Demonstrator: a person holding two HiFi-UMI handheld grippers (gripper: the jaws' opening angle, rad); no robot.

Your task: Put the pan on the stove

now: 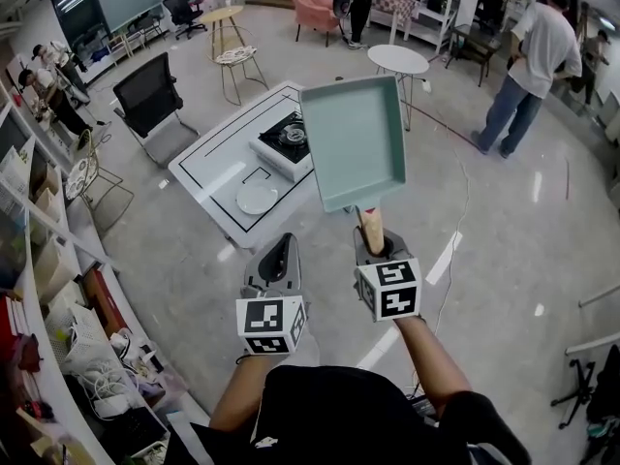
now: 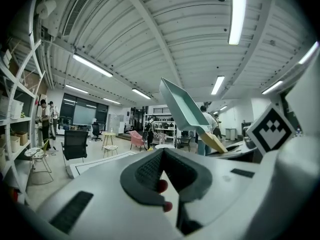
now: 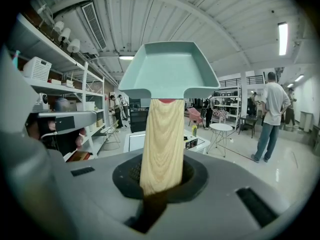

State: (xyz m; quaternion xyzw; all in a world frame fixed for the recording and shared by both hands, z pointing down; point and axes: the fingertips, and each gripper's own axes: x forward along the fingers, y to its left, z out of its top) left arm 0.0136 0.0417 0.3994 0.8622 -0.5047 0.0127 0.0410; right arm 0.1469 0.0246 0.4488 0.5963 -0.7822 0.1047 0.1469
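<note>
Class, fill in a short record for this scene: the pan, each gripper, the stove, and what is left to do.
Pan: teal, square, held up in the air
Right gripper: shut on the pan's wooden handle
Left gripper: shut, empty
Stove: on the white table, near a white plate
Left to do: pan not yet on stove

We find no words, numbers or brand names that we can read in any view. The only printed marks are the black-and-white square patterns on the cubes of the left gripper [image 1: 279,256] and the right gripper [image 1: 372,244], and those carry no letters or digits.
</note>
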